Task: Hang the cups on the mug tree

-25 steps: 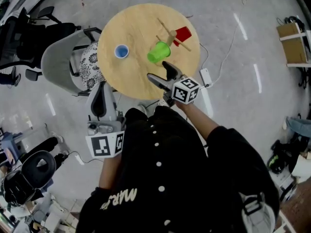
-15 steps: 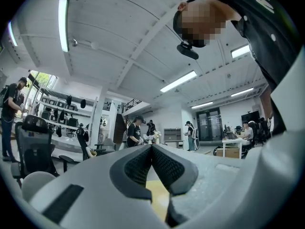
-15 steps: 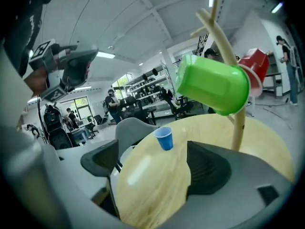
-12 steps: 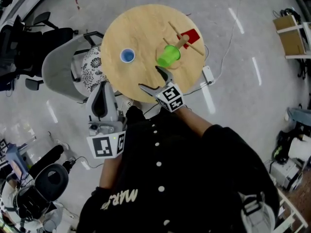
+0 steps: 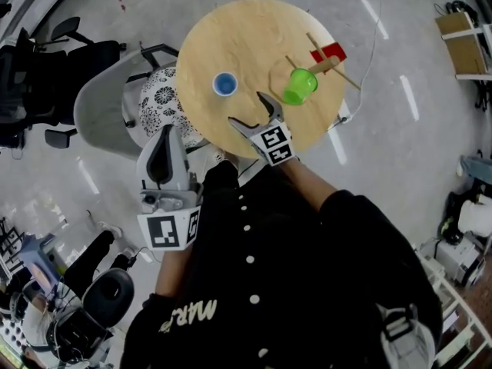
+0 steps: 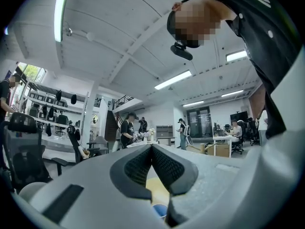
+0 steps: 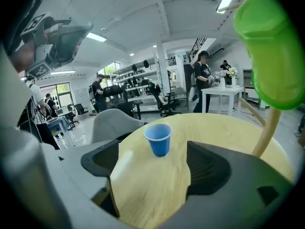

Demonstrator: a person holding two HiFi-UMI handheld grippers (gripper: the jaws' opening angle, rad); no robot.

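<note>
A blue cup (image 5: 224, 84) stands upright on the round wooden table (image 5: 246, 37). A green cup (image 5: 298, 86) hangs on a peg of the wooden mug tree (image 5: 327, 64), which has a red base. My right gripper (image 5: 251, 111) is open over the table's near edge, between the two cups and holding nothing. In the right gripper view the blue cup (image 7: 158, 138) stands some way ahead of the open right gripper (image 7: 152, 166), and the green cup (image 7: 269, 51) hangs at the upper right. My left gripper (image 5: 164, 133) is shut and empty, off the table at the left. The blue cup (image 6: 159, 210) peeks out below the left gripper (image 6: 151, 149).
A grey chair (image 5: 100, 110) with a patterned cushion (image 5: 161, 98) stands against the table's left side. A cable and a power strip (image 5: 340, 120) lie on the floor at the table's right. Office chairs and equipment ring the floor's edges.
My right gripper has swung left along the table's near edge, away from the green cup and toward the blue cup. The left gripper has kept its place.
</note>
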